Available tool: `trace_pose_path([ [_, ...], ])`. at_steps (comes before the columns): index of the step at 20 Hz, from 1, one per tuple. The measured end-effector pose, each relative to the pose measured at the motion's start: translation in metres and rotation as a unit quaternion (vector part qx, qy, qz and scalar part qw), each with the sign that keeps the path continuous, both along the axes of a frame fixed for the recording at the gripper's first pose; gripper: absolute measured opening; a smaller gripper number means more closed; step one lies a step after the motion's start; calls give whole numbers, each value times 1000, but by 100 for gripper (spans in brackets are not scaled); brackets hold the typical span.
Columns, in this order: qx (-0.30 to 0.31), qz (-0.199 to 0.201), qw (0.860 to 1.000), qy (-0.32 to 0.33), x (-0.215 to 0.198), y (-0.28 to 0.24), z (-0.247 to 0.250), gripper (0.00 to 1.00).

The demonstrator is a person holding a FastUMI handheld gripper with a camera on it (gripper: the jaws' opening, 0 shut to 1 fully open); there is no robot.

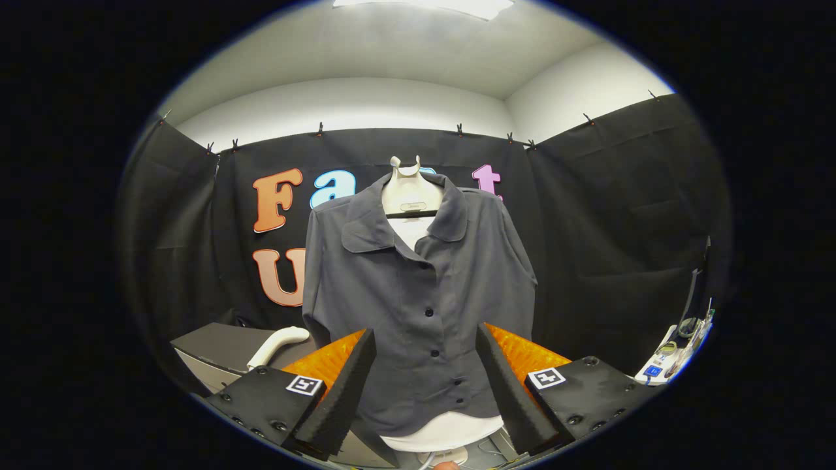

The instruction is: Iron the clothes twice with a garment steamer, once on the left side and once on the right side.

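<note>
A dark grey button-up shirt hangs on a white mannequin torso straight ahead, beyond my fingers. A white undershirt hem shows below the shirt. My gripper is open, its two fingers spread wide with nothing between them; the shirt's lower front shows through the gap. The white handle of the garment steamer lies on a grey surface to the left of my left finger, apart from it.
A grey table or box holds the steamer handle at the left. A white power strip with cables sits at the far right. Black cloth walls close the booth behind and to both sides.
</note>
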State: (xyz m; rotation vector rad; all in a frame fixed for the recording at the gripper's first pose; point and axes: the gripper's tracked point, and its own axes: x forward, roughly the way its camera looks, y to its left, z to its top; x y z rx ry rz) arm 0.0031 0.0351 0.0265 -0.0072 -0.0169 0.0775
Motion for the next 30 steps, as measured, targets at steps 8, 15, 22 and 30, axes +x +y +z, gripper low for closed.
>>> trace_pose_path([
  [8, -8, 28, 1000, 0, 11, 29, 21, 98],
  [15, 3, 80, 997, 18, 35, 107, 20, 98],
  [22, 4, 155, 985, 75, 54, 209, -18, 98],
  [30, -35, 188, 971, 146, 88, 308, -79, 98],
])
